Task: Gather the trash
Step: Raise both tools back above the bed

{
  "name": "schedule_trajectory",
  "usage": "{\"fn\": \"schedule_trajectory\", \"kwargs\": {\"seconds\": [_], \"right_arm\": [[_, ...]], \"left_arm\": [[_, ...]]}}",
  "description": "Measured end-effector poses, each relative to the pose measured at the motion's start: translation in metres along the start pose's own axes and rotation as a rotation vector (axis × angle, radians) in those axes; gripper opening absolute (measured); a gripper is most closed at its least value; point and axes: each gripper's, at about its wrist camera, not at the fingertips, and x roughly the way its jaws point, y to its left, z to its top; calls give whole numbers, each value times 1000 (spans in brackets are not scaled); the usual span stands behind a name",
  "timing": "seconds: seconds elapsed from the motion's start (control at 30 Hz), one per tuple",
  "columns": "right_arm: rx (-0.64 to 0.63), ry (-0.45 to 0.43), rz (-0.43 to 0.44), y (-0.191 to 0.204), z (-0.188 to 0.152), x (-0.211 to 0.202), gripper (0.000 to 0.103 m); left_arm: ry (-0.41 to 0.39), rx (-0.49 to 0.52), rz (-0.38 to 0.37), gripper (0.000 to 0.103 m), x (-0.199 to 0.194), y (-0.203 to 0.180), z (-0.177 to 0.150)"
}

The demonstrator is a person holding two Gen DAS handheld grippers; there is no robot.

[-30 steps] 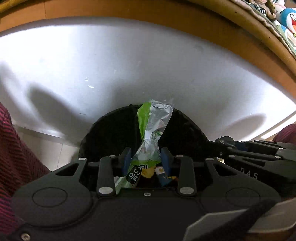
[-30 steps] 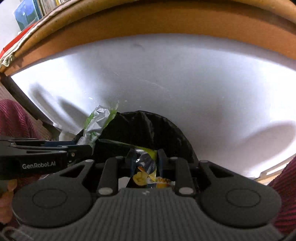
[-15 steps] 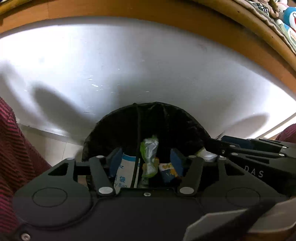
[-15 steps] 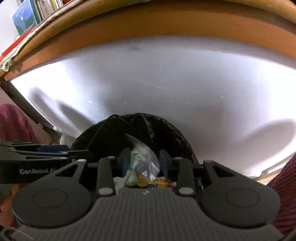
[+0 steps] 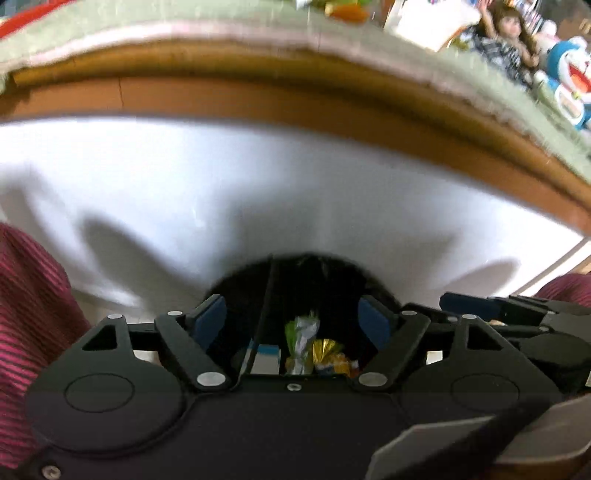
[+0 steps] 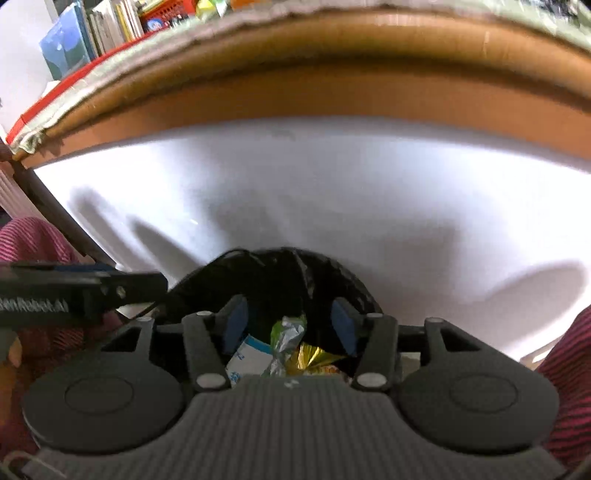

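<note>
A lived-in home is shown — most likely a family room or a child's study corner. A wooden table (image 6: 332,92) is seen from below its edge, and it is covered with a pale green cloth (image 5: 221,22). At its far left in the right wrist view, a row of upright books (image 6: 110,22) is ranged beside a red basket (image 6: 166,11). In the left wrist view, toys are set out on the cloth — a long-haired doll (image 5: 506,40) and a blue-and-white cartoon cat figure (image 5: 569,77). Against the white wall (image 6: 332,192) under the table, a small black-lined waste bin (image 6: 280,280) is placed, holding snack wrappers (image 6: 288,336).
</note>
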Motion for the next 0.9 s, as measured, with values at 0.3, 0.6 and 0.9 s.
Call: {"fn": "schedule_trajectory", "kwargs": {"seconds": [0.3, 0.6, 0.9], "right_arm": [[-78, -182, 87, 14, 36, -66, 74], [-162, -371, 25, 15, 88, -89, 81], [-126, -469, -121, -9, 142, -73, 86]], "left_arm": [[-227, 79, -91, 86, -83, -8, 31], [-378, 94, -108, 89, -111, -20, 80], [-480, -55, -124, 87, -78, -3, 165]]}}
